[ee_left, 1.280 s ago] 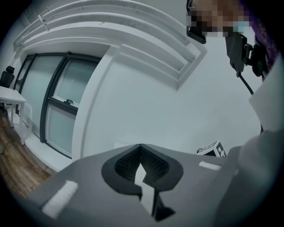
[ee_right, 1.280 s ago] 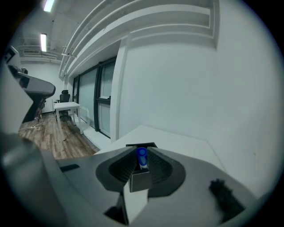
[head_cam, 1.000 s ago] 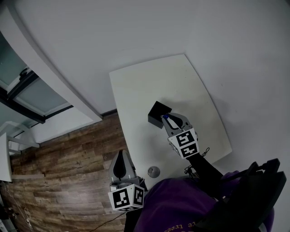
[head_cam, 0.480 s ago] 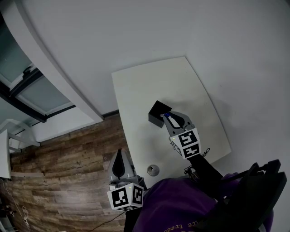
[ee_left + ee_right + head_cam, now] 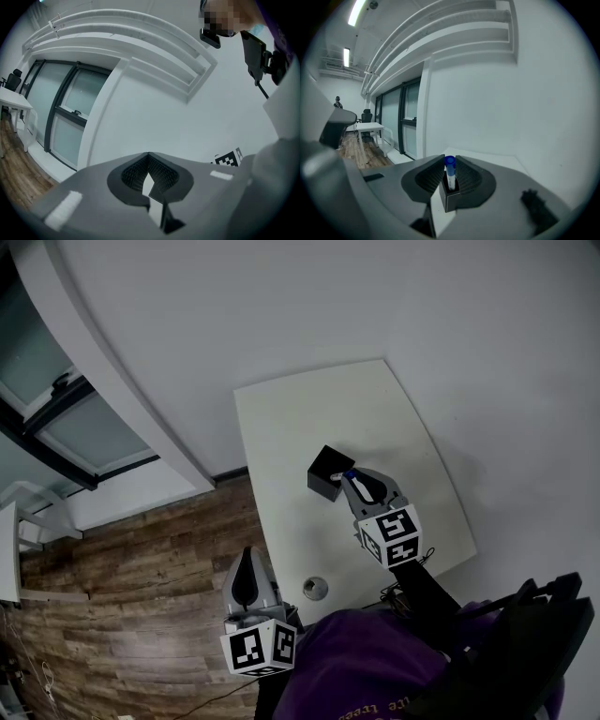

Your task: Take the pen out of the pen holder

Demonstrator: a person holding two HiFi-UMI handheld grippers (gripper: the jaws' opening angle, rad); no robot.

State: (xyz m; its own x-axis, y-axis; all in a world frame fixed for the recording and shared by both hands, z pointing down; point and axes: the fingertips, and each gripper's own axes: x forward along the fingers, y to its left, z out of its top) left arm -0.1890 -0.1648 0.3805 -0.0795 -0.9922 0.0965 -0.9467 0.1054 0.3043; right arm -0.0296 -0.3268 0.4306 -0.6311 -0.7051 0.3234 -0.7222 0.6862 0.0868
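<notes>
Stretching out from the wall was the white table (image 5: 309, 418). The left gripper (image 5: 247, 563) hung off its near edge, jaws pressed together on nothing. The right gripper (image 5: 449, 161) hovered over the black pen holder (image 5: 325, 476) near mid-table and pinched the blue-capped pen (image 5: 449, 171), upright, its lower end inside the holder.

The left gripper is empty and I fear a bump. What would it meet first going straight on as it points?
The white wall, it seems. The left gripper, jaws together on nothing, points at bare wall right of the window; nothing nearer shows in that line, though depth is hard to judge.
</notes>
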